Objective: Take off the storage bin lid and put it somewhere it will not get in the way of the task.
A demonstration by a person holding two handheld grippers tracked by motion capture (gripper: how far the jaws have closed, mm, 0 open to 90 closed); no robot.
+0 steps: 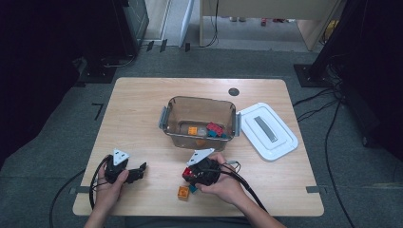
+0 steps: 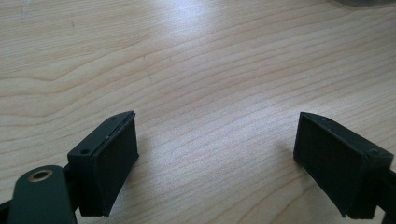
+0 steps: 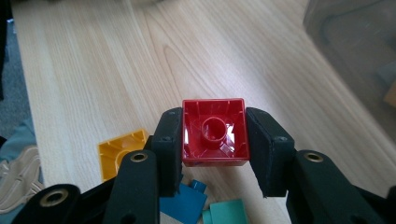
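1. The light wooden table (image 1: 142, 109) is the biggest thing here. On it stands a clear brown plastic bin (image 1: 199, 122) with a few bricks inside, and its white plastic lid (image 1: 267, 131) lies flat just to the right.
2. My right gripper (image 3: 214, 140) is pinching a red square plastic building brick (image 3: 214, 132), one pad pressed on each side wall. It's roughly square, so no real long axis. Its hollow underside with the round tube faces the right gripper view. From the high view I only catch a red corner (image 1: 187, 173), near the table's front edge.
3. My left gripper (image 2: 215, 163) is spread wide over bare wood with nothing between the jaws.
4. An orange hollow plastic brick (image 3: 119, 156) and teal plastic bricks (image 3: 187, 203) lie below the red one.
5. No readable writing anywhere.
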